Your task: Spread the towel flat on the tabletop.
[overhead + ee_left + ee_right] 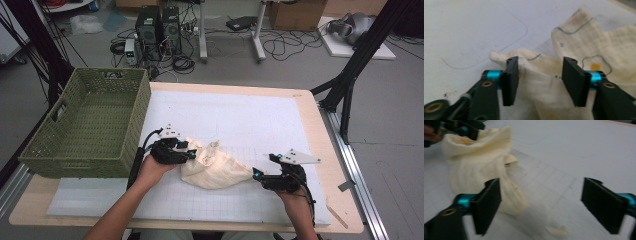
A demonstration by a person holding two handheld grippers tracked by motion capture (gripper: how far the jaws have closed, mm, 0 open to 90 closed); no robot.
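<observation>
Cream cloth (216, 167) lies crumpled on white mat (260, 125), front centre of table, between both hands; green woven basket (87, 125) stands just left of it.

Left gripper (537, 75): jaws part-open, straddling raised fold at cloth's left end; pads apparently not yet pressing.

Right gripper (541, 205): jaws wide, nothing held; cloth's right end beside one pad.

Step judged: taking hold of cloth ends. Next: left pinches fold; right moves onto its end, then closes.

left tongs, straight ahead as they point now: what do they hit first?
The cream cloth. The left tongs stand open with a fold of it already between the jaws, so almost no travel before contact, though depth is hard to judge.
</observation>
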